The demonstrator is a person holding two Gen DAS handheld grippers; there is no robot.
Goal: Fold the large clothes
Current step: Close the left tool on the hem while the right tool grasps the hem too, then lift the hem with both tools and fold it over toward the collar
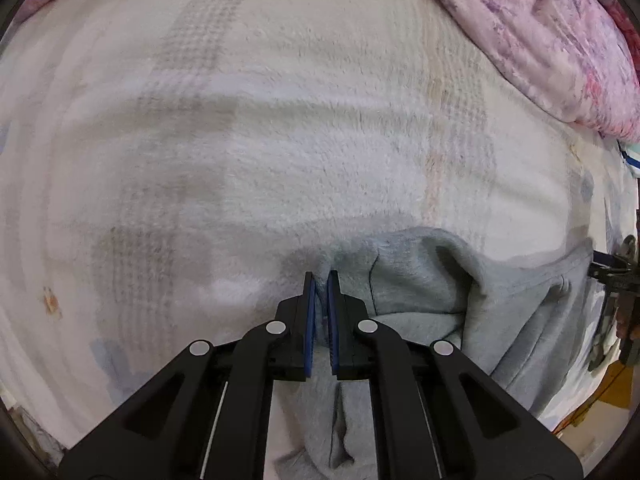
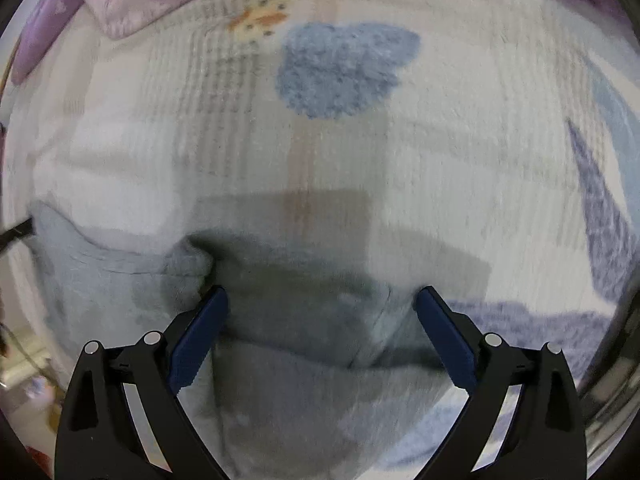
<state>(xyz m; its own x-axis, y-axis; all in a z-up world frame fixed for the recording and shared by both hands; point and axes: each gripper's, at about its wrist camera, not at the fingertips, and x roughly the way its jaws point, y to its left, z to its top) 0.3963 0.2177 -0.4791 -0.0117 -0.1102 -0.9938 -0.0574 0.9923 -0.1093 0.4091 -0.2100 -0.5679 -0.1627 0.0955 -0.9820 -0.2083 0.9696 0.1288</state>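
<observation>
With our left tool (image 1: pixel 321 280) pinched nearly closed on an edge of the grey garment (image 1: pixel 424 284) and our right tool (image 2: pixel 322 300) gaping wide, empty, just above it on the bed, we grip before lifting evenly

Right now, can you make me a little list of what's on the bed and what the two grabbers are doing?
surface: fluffy white blanket
garment: grey garment, crumpled near the front edge
left gripper: nearly shut, pinching the grey cloth
right gripper: wide open above the grey cloth, holding nothing
background: pink floral quilt bunched at the far side
</observation>
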